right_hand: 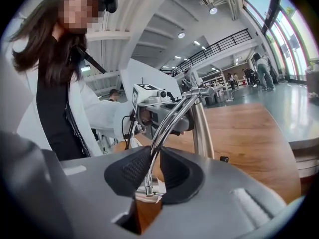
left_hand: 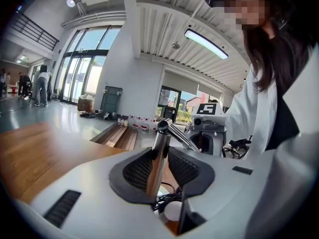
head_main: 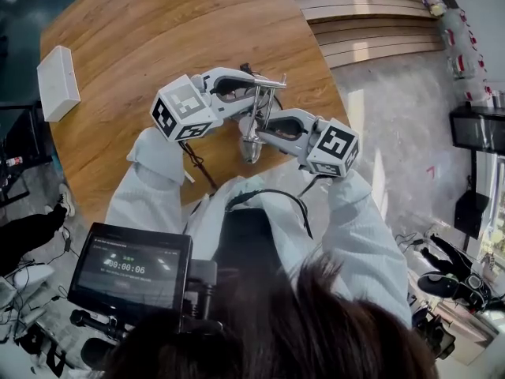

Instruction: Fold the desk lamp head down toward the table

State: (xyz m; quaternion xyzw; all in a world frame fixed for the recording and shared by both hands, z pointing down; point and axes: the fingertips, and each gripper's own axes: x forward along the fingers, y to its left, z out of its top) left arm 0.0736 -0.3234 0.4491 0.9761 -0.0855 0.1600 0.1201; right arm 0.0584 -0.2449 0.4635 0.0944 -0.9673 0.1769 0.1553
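Starting out left: a flat white box (head_main: 57,81) sits at the edge of the bench (head_main: 158,22), well apart from the left claw (left_hand: 159,154) on its outer side. The bench is warm wood-grain planks with a rounded outline.

The left claw is clamped on the desk lamp (head_main: 257,115), on its upright tube (left_hand: 160,138) to be exact. That tube is round, polished chrome, mirror shiny, and it stands between the two black pads (left_hand: 135,171). The pads are curved with a fine mesh texture, and both press on the tube's sides, so the jaws sit fairly wide just from the tube's thickness. The claw body is smooth light grey plastic.

Right above that claw the tube ends in a small hinge joint (left_hand: 163,125), and from there twin rods (right_hand: 172,114) run across to the right claw (right_hand: 153,157). They're two skinny chrome wires side by side in a gentle curve. The right claw is pinching them, with its pads (right_hand: 175,172) closed in much narrower, same black mesh, one on either side of the pair. Just past the pads the rods end in a little metal fitting (right_hand: 147,189).

In the head view the two claws face each other with the lamp between them over the bench. A rounded chrome cone (head_main: 251,150) sits just beside the right claw's tips.
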